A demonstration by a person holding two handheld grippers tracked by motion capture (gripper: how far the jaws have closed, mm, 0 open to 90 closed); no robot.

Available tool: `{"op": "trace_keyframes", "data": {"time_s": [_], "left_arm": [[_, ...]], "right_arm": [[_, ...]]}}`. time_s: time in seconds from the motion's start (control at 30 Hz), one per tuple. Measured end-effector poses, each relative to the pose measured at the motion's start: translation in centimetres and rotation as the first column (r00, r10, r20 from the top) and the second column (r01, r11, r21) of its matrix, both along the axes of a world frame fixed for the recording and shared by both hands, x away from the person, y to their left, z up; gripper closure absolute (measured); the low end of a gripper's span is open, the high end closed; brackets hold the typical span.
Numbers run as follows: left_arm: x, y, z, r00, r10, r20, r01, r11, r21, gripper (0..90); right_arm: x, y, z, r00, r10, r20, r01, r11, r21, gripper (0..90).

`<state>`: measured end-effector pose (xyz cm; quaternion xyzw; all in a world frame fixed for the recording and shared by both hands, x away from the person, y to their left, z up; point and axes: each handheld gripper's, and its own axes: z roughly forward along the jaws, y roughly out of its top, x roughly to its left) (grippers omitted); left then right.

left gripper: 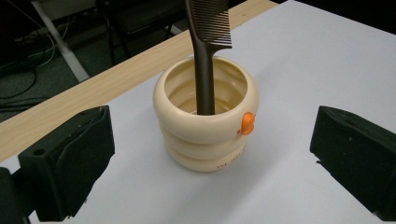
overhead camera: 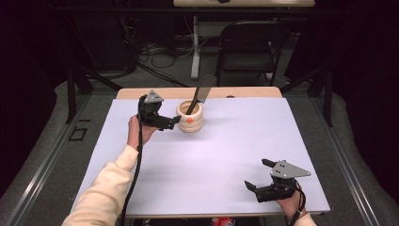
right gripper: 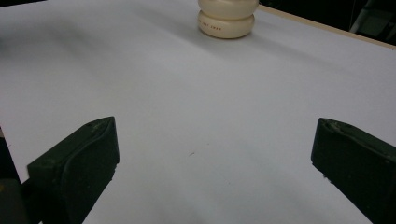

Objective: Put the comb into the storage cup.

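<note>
Left gripper (overhead camera: 175, 121) has its 2 jaws spread wide, hovering just beside the cream ribbed ring-stacked plastic cup (left gripper: 205, 116) with a little orange knob (left gripper: 247, 123), not touching it. A dark brown plastic comb (left gripper: 208, 46) stands handle-down inside, leaning. Right gripper (overhead camera: 258, 175) sits well apart near the front edge of the white table top (overhead camera: 226, 150), jaws wide too, gripping nothing.

- You have a wooden table (overhead camera: 141, 92) topped by a pale lavender-white sheet (overhead camera: 226, 155).
- Straight ahead between your left jaws, a cream ribbed ring-shaped cup (left gripper: 205, 135) stands upright on it; it lies far ahead of your right jaws.
</note>
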<state>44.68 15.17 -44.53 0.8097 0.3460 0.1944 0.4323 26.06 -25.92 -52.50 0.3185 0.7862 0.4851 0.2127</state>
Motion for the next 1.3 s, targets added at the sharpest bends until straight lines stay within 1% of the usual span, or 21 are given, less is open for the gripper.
{"op": "trace_keyframes", "data": {"time_s": [0.17,0.3,0.43,0.57,0.8,0.93,1.3], "left_arm": [[-0.8,0.6,0.1,1.0000,0.005,0.004,-0.006,0.9999,0.010,0.0],[-1.5,1.0,0.1,0.9999,0.013,0.007,-0.013,0.9999,0.005,0.0],[-2.2,1.6,0.2,0.9997,0.021,0.010,-0.021,0.9997,0.012,0.0],[-3.1,2.3,0.2,0.9992,0.035,0.017,-0.035,0.9994,0.008,0.0],[-4.6,3.4,-0.3,0.9986,0.049,0.020,-0.049,0.9987,0.011,0.0],[-5.3,4.0,-0.6,0.9982,0.057,0.018,-0.057,0.9983,0.003,0.0],[-7.5,5.1,-1.7,0.9974,0.069,0.021,-0.069,0.9976,0.007,0.0]], "right_arm": [[0.0,0.0,0.0,1.0000,-0.003,-0.001,0.003,1.000,0.000,0.4],[0.0,0.0,0.0,1.0000,-0.003,-0.002,0.003,1.000,-0.001,0.4],[0.0,-0.1,0.0,1.0000,-0.004,-0.001,0.004,1.000,-0.001,0.4],[0.0,0.0,0.0,1.0000,-0.004,-0.002,0.004,1.000,-0.001,0.4],[0.0,0.0,0.0,1.0000,-0.006,-0.007,0.006,1.000,-0.003,0.4],[0.1,0.0,0.0,1.0000,-0.006,-0.007,0.006,1.000,-0.003,0.4],[0.1,-0.1,0.0,0.9999,-0.007,-0.011,0.007,1.000,-0.004,0.4]]}}
